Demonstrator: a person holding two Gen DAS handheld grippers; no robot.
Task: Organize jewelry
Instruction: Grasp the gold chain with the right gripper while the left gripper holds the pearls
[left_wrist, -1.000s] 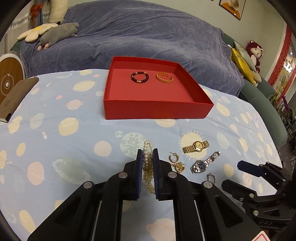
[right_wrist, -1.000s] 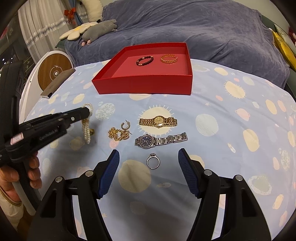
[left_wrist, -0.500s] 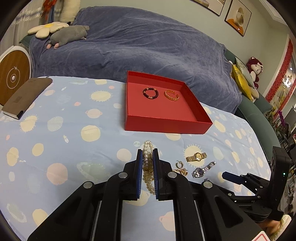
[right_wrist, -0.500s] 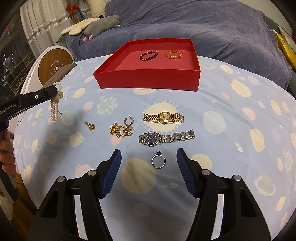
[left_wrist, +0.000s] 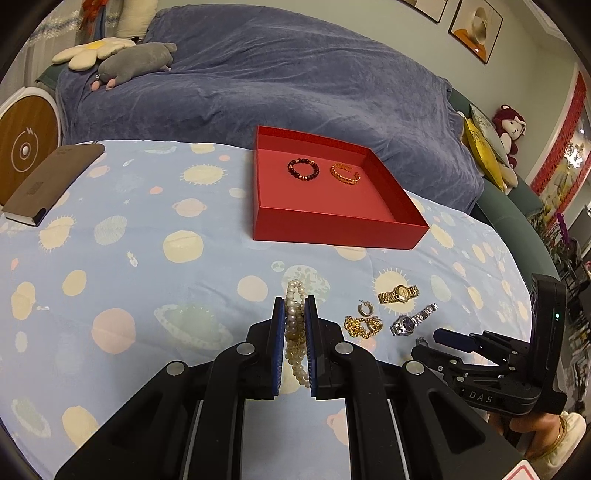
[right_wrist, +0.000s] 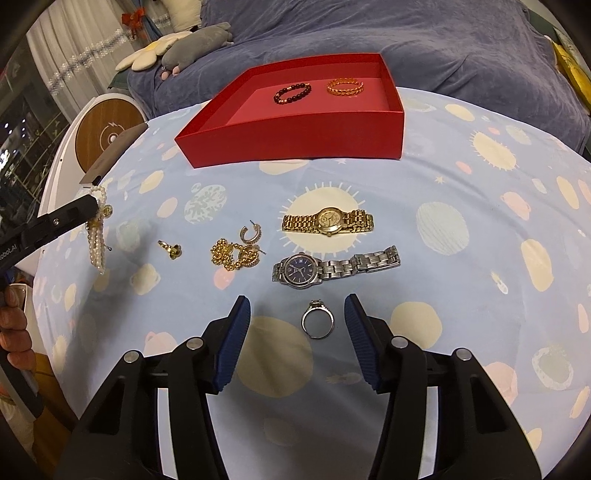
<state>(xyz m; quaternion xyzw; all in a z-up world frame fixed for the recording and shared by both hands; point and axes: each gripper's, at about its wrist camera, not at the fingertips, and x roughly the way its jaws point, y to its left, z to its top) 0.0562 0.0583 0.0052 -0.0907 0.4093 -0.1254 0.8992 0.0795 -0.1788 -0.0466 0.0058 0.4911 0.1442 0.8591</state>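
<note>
Pearls (left_wrist: 294, 334) are clamped between the jaws of the left hand-held gripper (left_wrist: 294, 325), dangling above the tabletop (left_wrist: 110, 258); if snagged on the red box (left_wrist: 332, 230) wall, slippage is risked; the right hand-held gripper (right_wrist: 297, 328) is held apart around the ring (right_wrist: 317, 323).

Both fisheye views are evenly lit by soft indoor light from above, moderately bright with a warm cast. Shadows are faint and short: the red cardboard tray (right_wrist: 295, 136) throws a thin dark band along its near wall, and the inner left wall shades its floor in the left wrist view. A soft shadow spreads on the pale blue planet-print cloth (right_wrist: 461, 280) at the lower centre of the right wrist view. Small glints show on the gold link watch (right_wrist: 328, 221) and the silver watch with blue dial (right_wrist: 299, 271). The centre is sharp; straight lines bow toward the edges, and black vignetting fills the corners. The far right of the left wrist view is smeared and slightly overexposed.
</note>
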